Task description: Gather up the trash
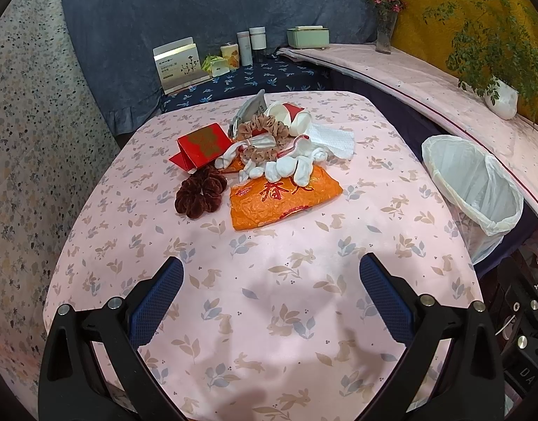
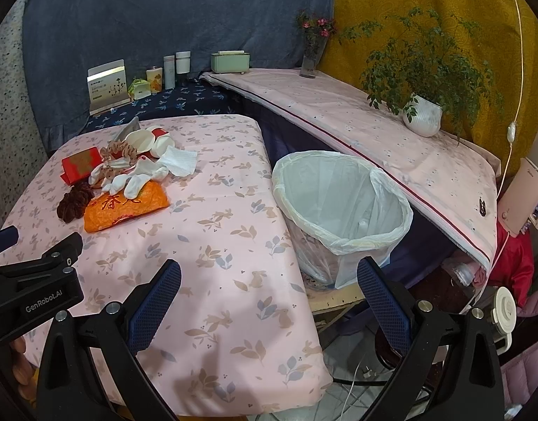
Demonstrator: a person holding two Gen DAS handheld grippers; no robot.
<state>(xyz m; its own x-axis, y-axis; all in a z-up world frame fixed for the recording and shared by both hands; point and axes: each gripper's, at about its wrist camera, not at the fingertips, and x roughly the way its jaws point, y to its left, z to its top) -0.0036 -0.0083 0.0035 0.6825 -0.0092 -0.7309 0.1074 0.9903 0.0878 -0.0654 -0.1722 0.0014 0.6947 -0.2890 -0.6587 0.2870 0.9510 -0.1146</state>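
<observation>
A table draped in a pink cloth printed with rabbits and leaves fills most of both views, and just off its right edge stands a round bin lined with a thin, crinkled white plastic bag, apparently with nothing in it. The trash lies heaped at the far middle of the table, well apart from both claws. Nearest in the pile is a crumpled orange foil wrapper with red characters, lying flat; beside it to the left sits a dark maroon velvet scrunchie. Behind these lies a folded red envelope with gold print, a tangle of white socks, two tan scrunchies, a flat white paper napkin and tipped-over white paper cups with red outsides. The left claw hovers over bare cloth at the near side, its blue textured pads spread wide with nothing between them. The right claw is likewise spread wide and holds nothing, poised over the table's right edge with the bin just ahead of its right finger. Beyond, a lower shelf in navy cloth carries boxes and cans, and a long pink-covered ledge bears a potted green plant in a ribbed white pot.
</observation>
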